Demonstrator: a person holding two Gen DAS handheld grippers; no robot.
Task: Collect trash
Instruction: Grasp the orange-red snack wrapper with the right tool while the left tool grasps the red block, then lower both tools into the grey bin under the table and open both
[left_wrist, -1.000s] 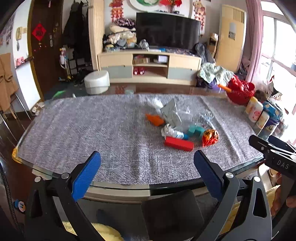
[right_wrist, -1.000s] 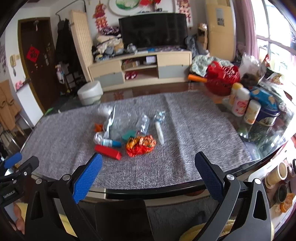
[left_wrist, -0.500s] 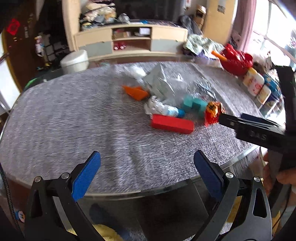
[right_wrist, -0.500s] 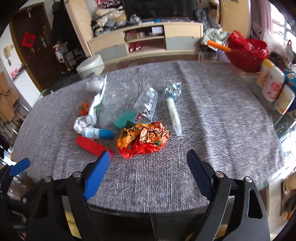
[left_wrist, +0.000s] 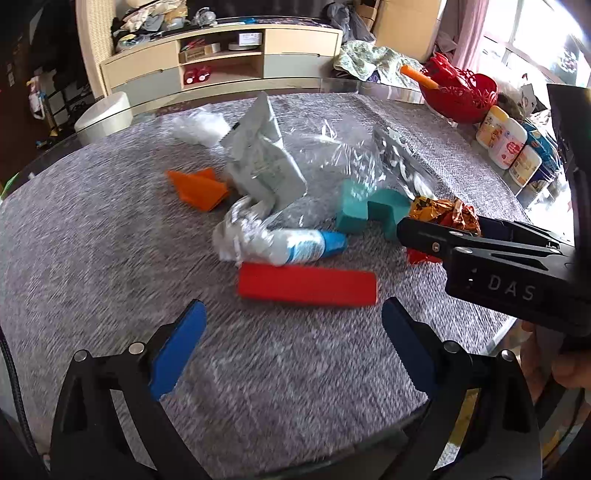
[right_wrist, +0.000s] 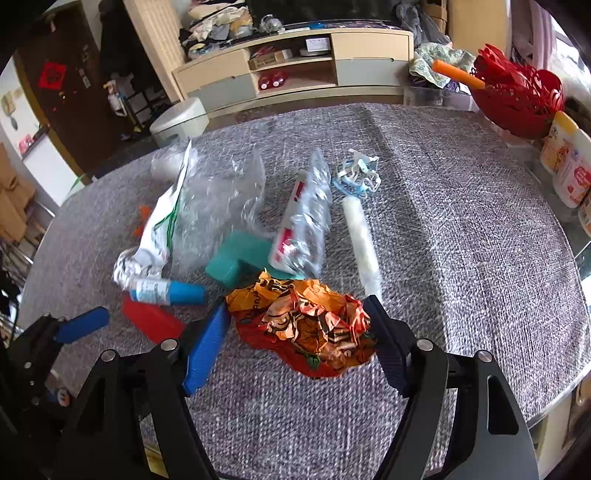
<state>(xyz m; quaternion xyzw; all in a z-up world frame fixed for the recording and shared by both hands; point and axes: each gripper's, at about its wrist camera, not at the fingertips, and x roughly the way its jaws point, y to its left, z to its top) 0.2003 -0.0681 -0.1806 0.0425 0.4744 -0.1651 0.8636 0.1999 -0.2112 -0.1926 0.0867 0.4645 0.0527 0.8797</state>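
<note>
A heap of trash lies on the grey cloth: a red box (left_wrist: 306, 286), a blue-capped tube (left_wrist: 291, 246), a teal block (left_wrist: 373, 212), an orange scrap (left_wrist: 197, 188), a grey pouch (left_wrist: 260, 162), clear plastic bags (right_wrist: 218, 199) and a white stick (right_wrist: 362, 240). My right gripper (right_wrist: 295, 339) is open, its fingers on either side of the crumpled orange wrapper (right_wrist: 306, 328). My left gripper (left_wrist: 295, 347) is open, just short of the red box. The right gripper also shows in the left wrist view (left_wrist: 480, 251).
A red basket (right_wrist: 517, 96) and several white bottles (left_wrist: 506, 142) stand at the table's right edge. The round glass table edge (left_wrist: 495, 339) lies close on the right. A TV cabinet (right_wrist: 295, 70) and a white bin (right_wrist: 181, 123) stand beyond the table.
Both grippers have moved forward over the table toward the trash heap. The right gripper's fingers now flank the orange wrapper; the left is near the red box.
</note>
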